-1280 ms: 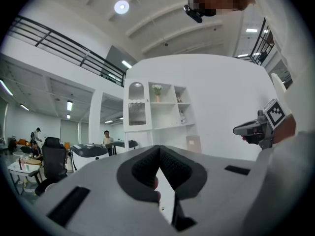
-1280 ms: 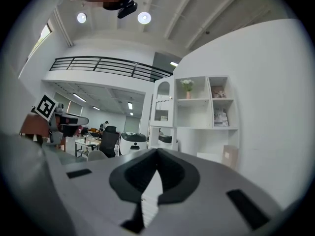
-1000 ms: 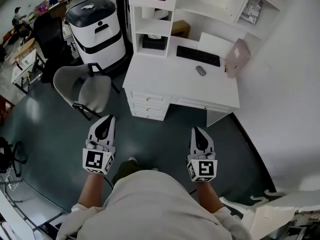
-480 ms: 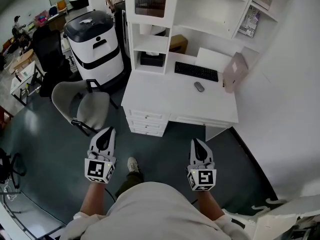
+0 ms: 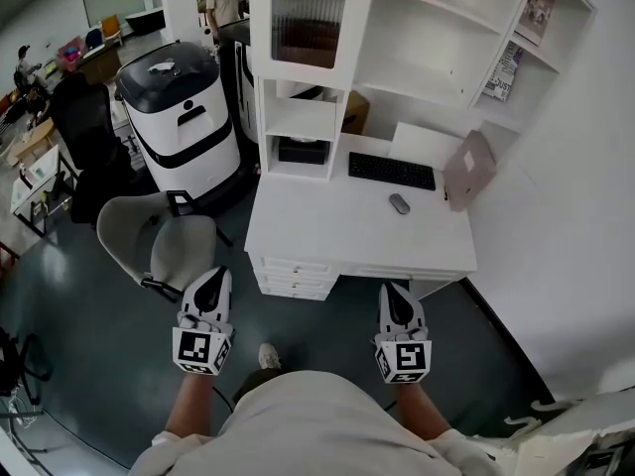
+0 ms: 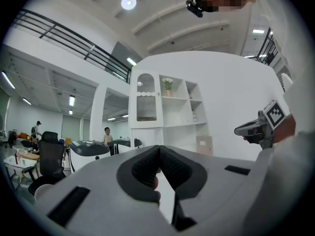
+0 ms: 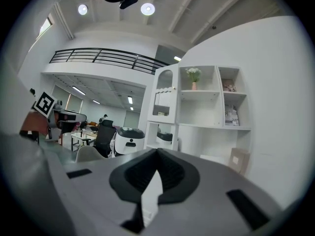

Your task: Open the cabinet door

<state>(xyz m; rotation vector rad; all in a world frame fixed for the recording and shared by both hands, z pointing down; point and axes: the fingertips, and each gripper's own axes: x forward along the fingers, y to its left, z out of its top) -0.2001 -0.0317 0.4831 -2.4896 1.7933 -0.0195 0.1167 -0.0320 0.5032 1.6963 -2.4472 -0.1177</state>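
The white arched cabinet door with a ribbed glass pane [image 5: 308, 23] sits at the upper left of the tall white shelf unit [image 5: 446, 48], above two small open compartments, and it lies flush in its frame, closed. The shelf unit stands on a white desk with drawers [image 5: 337, 241], which carries a black keyboard [image 5: 391, 171], a small grey mouse [image 5: 399, 203] and a beige box [image 5: 468, 170] leaning near the wall. A grey shell chair [image 5: 164, 246] stands to the left of the desk, and behind it is a bulky white-and-black machine [image 5: 179, 117].

Both grippers are held level in front of the person, well apart from the desk and the door. The left gripper [image 5: 211, 278] has its jaws clenched together with nothing between them. The right gripper [image 5: 395, 294] is likewise clenched on nothing, its pads meeting at the tips.
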